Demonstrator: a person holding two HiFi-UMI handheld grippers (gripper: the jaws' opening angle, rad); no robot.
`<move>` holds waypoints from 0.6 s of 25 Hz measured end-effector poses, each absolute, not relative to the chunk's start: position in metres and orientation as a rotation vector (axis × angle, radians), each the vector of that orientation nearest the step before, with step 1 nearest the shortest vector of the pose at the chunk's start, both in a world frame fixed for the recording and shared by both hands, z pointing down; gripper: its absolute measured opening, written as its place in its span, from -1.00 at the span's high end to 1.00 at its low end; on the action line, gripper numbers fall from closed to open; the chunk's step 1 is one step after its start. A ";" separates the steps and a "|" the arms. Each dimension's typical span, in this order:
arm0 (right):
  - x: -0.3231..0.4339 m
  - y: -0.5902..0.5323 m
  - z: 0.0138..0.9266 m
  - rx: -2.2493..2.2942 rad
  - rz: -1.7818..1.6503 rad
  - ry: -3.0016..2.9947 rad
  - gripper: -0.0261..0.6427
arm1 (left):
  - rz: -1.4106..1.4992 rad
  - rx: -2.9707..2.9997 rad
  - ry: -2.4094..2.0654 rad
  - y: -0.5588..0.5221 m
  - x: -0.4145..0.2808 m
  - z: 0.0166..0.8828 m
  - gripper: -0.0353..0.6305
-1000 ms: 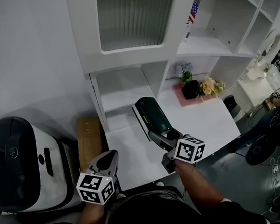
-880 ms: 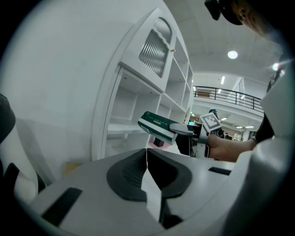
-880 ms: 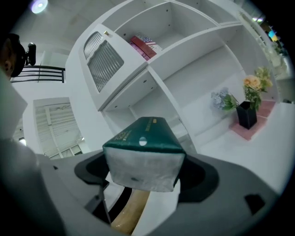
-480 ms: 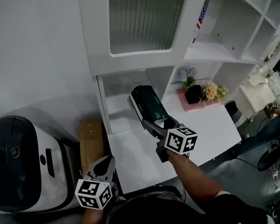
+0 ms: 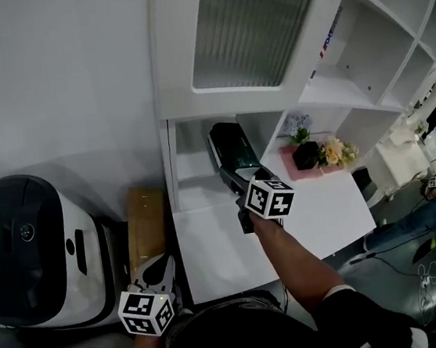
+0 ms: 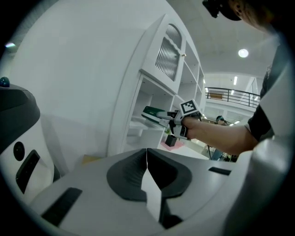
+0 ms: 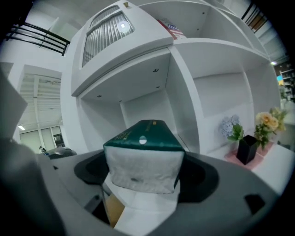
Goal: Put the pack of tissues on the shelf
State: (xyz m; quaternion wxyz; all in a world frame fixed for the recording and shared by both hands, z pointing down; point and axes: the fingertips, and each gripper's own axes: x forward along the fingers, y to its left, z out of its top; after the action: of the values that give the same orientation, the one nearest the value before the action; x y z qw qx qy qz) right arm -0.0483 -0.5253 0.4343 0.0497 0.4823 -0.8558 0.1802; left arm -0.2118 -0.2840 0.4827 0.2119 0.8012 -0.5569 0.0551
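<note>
- Shelf [image 5: 176, 56]: white unit against a pale wall [image 5: 49, 80], with a ribbed-glass door [image 5: 255, 23] on top and open bays below and to the right. The low left bay [image 5: 191, 161] looks the likely target.
- Machine [image 5: 30, 247]: black and white, on the floor at left, well apart from the work.
- Table [image 5: 219, 248]: white and smooth, butting the foot of the unit. Flowers [image 5: 322, 152] sit at its back right, near the pack but not touching it.
- Pack [image 7: 143, 152]: dark green wrap with a pale end, held off the table with its far end at the mouth of the low left bay. It is probably light and soft, with a slick film, so it would dent under a hard squeeze. A grip across one end, as now, suits it.
- Right gripper [image 5: 234, 177]: jaws clamped on the pack's near end.
- Left gripper [image 6: 147, 182]: jaws pressed together on nothing, hanging low off the table's near left corner.
</note>
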 end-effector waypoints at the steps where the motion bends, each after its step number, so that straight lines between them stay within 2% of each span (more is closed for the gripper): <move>1: -0.052 -0.530 0.435 1.479 0.539 -2.594 -0.40 | 0.152 2.217 -1.553 -0.283 -0.214 0.484 0.85; 8: -0.077 -0.560 0.440 1.501 0.394 -2.496 -0.40 | 0.149 2.203 -1.564 -0.274 -0.221 0.483 0.85; 15: -0.089 -0.583 0.448 1.525 0.397 -2.447 -0.40 | 0.153 2.185 -1.563 -0.267 -0.220 0.488 0.85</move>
State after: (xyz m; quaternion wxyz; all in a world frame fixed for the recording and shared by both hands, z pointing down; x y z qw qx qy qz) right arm -0.0892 -0.5831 0.4483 0.1156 0.5204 -0.8352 0.1354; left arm -0.2204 -0.2669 0.4882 0.2235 0.7914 -0.5662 0.0556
